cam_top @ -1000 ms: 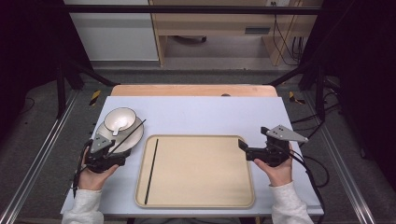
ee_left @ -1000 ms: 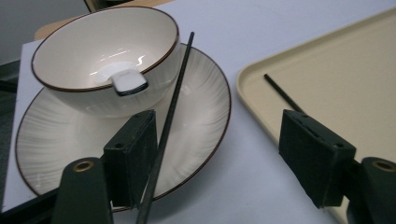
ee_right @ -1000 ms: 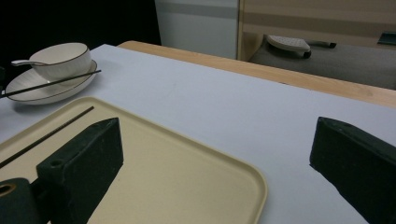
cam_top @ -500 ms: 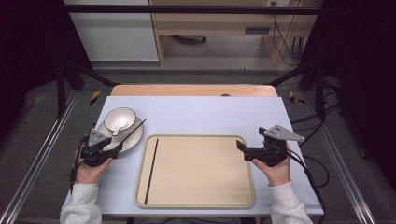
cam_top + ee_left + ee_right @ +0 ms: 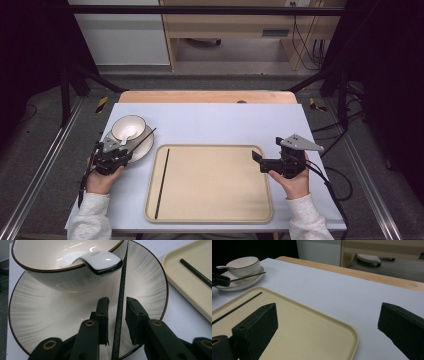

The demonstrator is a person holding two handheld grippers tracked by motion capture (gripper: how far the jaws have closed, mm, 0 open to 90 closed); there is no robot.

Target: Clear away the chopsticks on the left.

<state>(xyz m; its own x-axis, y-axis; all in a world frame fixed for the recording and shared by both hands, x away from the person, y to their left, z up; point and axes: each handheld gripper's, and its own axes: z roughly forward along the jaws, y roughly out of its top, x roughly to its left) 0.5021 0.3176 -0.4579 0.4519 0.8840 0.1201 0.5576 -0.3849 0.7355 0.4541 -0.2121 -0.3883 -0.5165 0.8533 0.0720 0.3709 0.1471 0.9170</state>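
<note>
Over the white ribbed plate's near rim, my left gripper narrowly straddles the thin black chopstick; my right gripper gapes wide above the beige tray's right edge.

The person's 2 forearms, in pale sleeves, come in from the near edge of the desk, each hand gripping a pair of tongs. The left hand sits at the left side, and the left tongs point forward and to the right. In the left gripper view their 2 black jaws stand a little apart, a narrow gap between them. The right hand sits at the right side, and the right tongs point leftward, jaws spread wide. A grey 3-cornered plate tops the right tongs.
</note>
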